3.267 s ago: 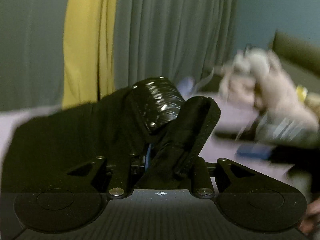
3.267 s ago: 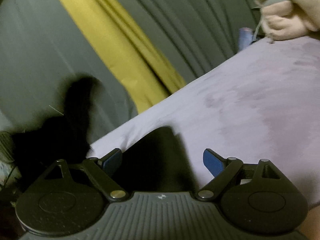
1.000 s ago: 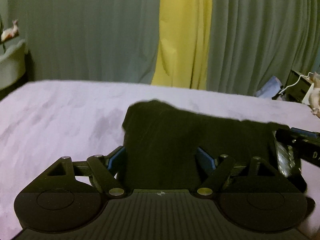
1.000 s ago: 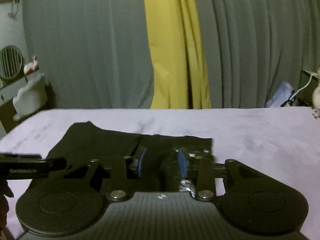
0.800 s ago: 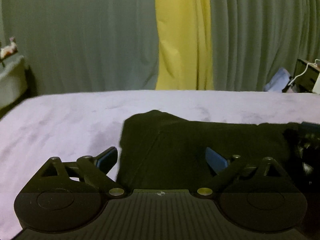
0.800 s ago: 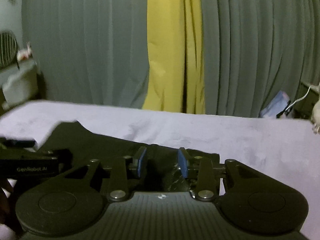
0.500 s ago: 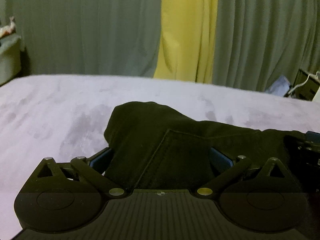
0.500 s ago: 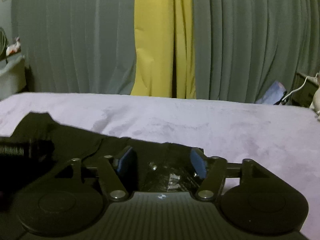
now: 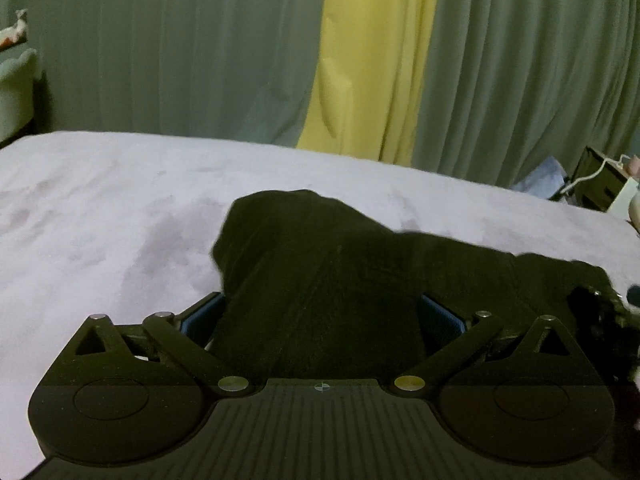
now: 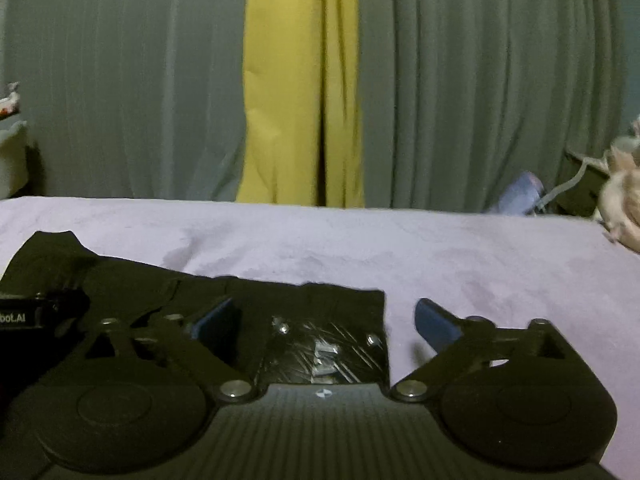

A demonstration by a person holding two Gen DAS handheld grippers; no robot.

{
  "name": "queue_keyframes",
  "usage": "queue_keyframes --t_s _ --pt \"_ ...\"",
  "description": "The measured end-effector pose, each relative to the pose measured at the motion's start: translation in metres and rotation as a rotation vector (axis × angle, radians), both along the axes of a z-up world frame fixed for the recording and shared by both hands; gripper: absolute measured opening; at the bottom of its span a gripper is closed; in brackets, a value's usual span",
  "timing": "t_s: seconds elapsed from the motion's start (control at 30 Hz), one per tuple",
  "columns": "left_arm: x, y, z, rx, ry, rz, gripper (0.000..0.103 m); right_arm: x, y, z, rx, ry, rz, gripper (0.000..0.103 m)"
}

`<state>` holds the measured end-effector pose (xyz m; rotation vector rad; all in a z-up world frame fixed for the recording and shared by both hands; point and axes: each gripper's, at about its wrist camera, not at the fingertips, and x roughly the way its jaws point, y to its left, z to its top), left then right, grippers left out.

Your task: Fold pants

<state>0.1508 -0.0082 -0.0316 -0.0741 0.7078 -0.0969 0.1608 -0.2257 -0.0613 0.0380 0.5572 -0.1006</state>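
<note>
The black pants [image 9: 320, 248] lie folded on the lavender bed cover [image 9: 100, 208]. My left gripper [image 9: 320, 314] stands open over their left end. A hump of cloth rises between its blue pads [image 9: 200, 316] without being pinched. In the right wrist view the pants [image 10: 140, 280] stretch off to the left. Their shiny studded patch [image 10: 324, 348] lies between the fingers of my right gripper [image 10: 326, 322]. Its jaws are opening, and its pads [image 10: 436, 324] are clear of the cloth. The left gripper's body [image 10: 24, 316] shows at the left edge.
Grey-green curtains with a yellow strip [image 10: 300, 100] hang behind the bed's far edge. A dark nightstand with a white cable [image 9: 600, 176] and a pale plush toy [image 10: 624, 208] sit at the right. Bare cover [image 10: 500, 264] spreads to the right of the pants.
The left gripper, earlier shut on the lifted pants, has opened wide. The right gripper's jaws have spread from narrow to wide. The pants now rest on the cover, and both grippers have sunk closer to it.
</note>
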Motion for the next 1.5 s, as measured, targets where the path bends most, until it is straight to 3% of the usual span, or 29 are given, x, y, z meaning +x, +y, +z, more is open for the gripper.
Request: queue_keyframes --t_s 0.2,0.47,0.6,0.67,0.77,0.87,1.03,1.17,1.27,1.4,1.5 --pt "-0.04 0.004 0.017 0.073 0.01 -0.033 0.103 -0.059 0.019 0.002 -0.047 0.059 0.032 0.099" --pt "-0.065 0.016 0.01 0.03 0.088 0.018 0.103 -0.083 0.022 -0.003 0.067 0.138 -0.029 0.099" --pt "-0.077 0.025 0.009 0.003 0.092 0.05 0.103 -0.09 0.016 -0.012 0.147 0.152 0.01 0.099" --pt "-0.082 0.031 0.012 -0.033 0.084 0.065 0.103 -0.094 0.008 -0.015 0.208 0.17 0.01 0.099" --pt "-0.094 0.048 0.016 -0.19 0.079 0.067 0.103 -0.095 -0.002 -0.007 0.265 0.21 0.008 0.099" --pt "-0.106 0.063 0.016 -0.354 0.073 0.096 0.103 -0.112 -0.025 0.003 0.446 0.152 0.02 0.099" --pt "-0.113 0.075 0.018 -0.479 0.066 0.115 0.103 -0.13 -0.054 0.002 0.7 0.163 0.017 0.099" --pt "-0.118 0.07 0.018 -0.463 0.072 0.099 0.103 -0.138 -0.067 -0.005 0.89 0.188 0.029 0.099" --pt "-0.121 0.067 0.017 -0.453 0.074 0.091 0.103 -0.136 -0.064 -0.015 0.947 0.224 0.034 0.099" --pt "-0.123 0.075 0.012 -0.519 0.079 0.112 0.103 -0.13 -0.055 -0.032 1.073 0.26 0.052 0.099" --pt "-0.125 0.079 0.009 -0.553 0.087 0.129 0.103 -0.124 -0.052 -0.039 1.06 0.259 0.033 0.092"
